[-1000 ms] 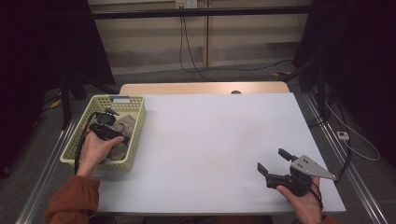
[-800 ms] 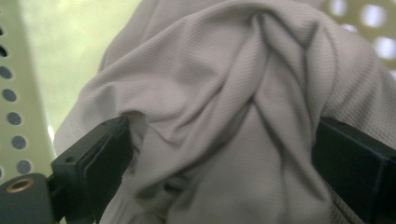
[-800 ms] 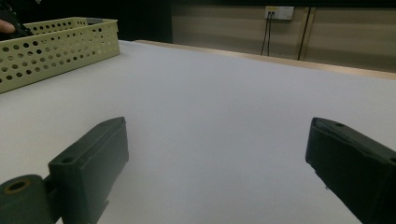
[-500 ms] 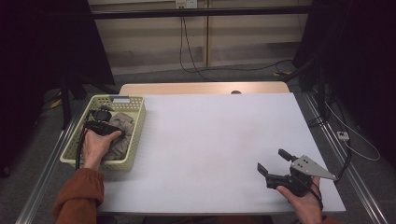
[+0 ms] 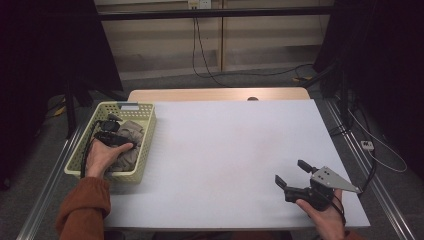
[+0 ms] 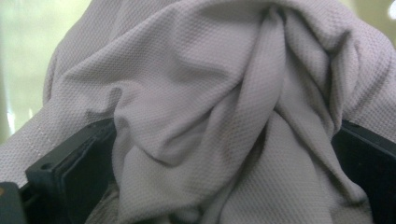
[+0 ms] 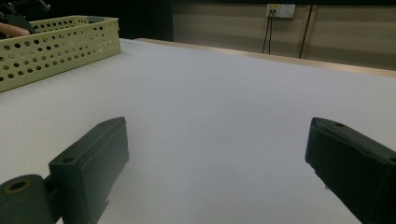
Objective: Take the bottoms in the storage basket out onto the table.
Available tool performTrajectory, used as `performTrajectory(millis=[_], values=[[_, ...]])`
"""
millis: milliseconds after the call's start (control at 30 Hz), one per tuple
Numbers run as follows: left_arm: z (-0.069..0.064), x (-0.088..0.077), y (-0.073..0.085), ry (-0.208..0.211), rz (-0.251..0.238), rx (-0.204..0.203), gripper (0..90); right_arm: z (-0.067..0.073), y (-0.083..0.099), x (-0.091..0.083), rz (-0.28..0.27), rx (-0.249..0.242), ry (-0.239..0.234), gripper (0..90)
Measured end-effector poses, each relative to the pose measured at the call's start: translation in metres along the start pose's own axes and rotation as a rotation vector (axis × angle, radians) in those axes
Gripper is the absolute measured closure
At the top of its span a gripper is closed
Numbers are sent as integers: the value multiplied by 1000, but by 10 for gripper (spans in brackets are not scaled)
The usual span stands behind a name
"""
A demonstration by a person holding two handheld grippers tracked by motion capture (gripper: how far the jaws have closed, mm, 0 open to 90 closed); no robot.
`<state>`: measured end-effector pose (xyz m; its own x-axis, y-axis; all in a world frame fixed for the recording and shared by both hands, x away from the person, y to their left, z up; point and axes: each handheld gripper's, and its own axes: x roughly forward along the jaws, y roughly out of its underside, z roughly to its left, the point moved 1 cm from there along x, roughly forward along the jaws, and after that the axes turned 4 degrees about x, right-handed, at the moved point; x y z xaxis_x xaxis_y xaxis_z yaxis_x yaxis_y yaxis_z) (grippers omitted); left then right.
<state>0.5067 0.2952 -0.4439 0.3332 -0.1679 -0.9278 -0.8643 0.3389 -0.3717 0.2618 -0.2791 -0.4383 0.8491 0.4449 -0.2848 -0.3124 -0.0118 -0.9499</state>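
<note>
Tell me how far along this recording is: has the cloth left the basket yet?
Not yet. The grey cloth lies inside the pale green basket at the table's left. In hand: the left hand-held gripper is down in the basket, its jaws apart with bunched fabric between them, apparently not yet clamped. The right hand-held gripper rests open at the near right of the white tabletop. Lifting the cloth out remains.

cloth (image 6: pixel 210 121): grey-beige, fine textured weave (stitched hem at one edge) | state: crumpled, deep folds | place: inside pale green perforated basket (image 5: pixel 145 131), table's left side
</note>
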Motion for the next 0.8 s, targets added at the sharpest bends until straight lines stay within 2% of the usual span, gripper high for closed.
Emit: performTrajectory(millis=[100, 200, 267, 400, 433, 500, 600, 667, 800], values=[[-2, 1, -4, -15, 36, -11, 2, 0, 0, 1, 4, 1, -1, 64], [-2, 0, -4, -13, 41, -9, 60, 0, 0, 0, 2, 0, -3, 65], [-2, -3, -3, -10, 46, 22, 131, 0, 0, -1, -1, -2, -5, 65], [-5, -7, -3, 14, 52, 41, 267, 0, 1, 1, 8, -1, -10, 64], [-7, -7, -3, 7, 47, 40, 304, 1, 1, 1, 7, 2, -10, 64], [-10, -9, -6, 17, 67, 64, 387, 1, 0, 0, 6, 4, -9, 65], [-13, -10, -6, 20, 67, 71, 467, 1, 0, 0, 5, 4, -8, 65], [-14, -11, -6, 32, 71, 66, 553, 1, 1, 0, 7, 1, -9, 65], [-15, -12, -6, 28, 74, 49, 614, 1, 1, 0, 10, 7, -12, 65]])
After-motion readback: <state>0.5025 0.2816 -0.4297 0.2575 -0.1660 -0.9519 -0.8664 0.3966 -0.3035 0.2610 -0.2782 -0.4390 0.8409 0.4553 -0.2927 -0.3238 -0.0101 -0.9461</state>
